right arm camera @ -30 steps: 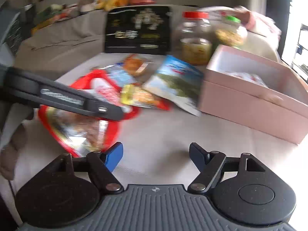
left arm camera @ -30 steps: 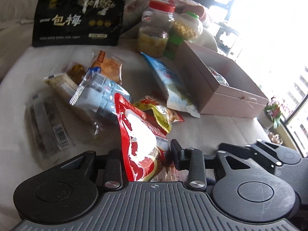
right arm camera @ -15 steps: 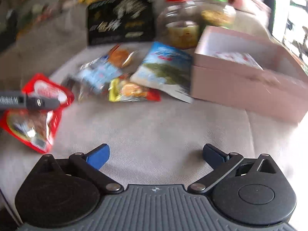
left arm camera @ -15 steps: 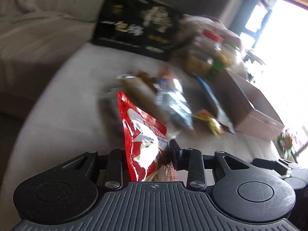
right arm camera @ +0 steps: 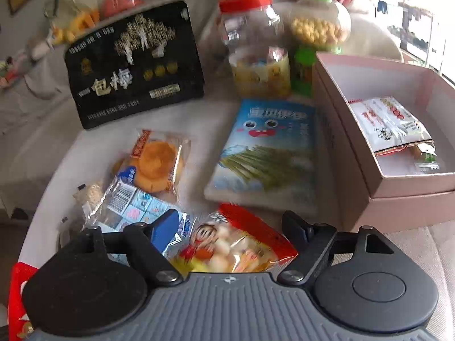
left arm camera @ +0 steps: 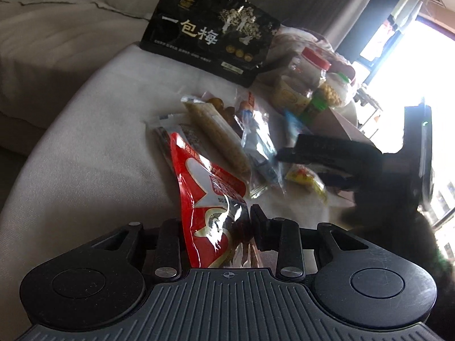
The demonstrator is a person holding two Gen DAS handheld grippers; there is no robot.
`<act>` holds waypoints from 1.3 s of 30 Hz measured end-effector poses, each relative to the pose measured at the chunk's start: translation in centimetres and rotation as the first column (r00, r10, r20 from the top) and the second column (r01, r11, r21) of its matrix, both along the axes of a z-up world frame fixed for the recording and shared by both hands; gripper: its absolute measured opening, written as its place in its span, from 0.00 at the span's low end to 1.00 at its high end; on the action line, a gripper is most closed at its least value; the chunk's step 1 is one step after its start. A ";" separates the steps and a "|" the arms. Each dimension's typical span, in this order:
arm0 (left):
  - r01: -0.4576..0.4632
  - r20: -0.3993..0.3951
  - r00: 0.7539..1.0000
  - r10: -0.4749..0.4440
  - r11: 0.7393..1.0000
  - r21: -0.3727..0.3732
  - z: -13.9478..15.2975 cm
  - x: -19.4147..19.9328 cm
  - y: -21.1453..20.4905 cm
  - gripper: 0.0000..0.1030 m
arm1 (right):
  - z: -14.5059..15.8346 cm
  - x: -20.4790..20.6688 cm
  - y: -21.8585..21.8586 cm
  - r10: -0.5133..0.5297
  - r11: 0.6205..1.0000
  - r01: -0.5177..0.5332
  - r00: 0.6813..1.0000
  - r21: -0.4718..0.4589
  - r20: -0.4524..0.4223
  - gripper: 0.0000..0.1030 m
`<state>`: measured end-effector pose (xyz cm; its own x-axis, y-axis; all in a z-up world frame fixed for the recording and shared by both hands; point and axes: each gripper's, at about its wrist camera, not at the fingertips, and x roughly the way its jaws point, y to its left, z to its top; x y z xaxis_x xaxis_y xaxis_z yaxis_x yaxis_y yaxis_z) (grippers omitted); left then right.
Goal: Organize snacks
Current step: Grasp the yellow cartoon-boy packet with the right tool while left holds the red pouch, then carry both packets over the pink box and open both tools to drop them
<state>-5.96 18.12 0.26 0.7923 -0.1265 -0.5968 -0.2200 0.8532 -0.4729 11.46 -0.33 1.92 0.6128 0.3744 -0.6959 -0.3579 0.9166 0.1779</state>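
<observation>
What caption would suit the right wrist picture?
Right gripper, jaws closing around a red-and-yellow snack packet, beside an open pink box.

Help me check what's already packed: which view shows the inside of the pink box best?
The right wrist view: the pink box is open toward the camera, with white snack packets lying inside. In the left wrist view only a sliver of its edge shows behind the right gripper, interior hidden.
</observation>
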 end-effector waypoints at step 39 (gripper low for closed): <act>0.300 -0.100 0.952 -0.288 0.946 0.124 1.1 0.8 -11.8 0.37 | -1.9 -11.1 -18.4 0.093 0.989 -0.080 0.990 -0.123 0.109 0.99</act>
<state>-5.17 6.29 1.41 0.6817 -0.2597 -0.6840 0.0184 0.9407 -0.3388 0.40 -18.76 -0.02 0.6600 0.3490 -0.6653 -0.4484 0.8935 0.0239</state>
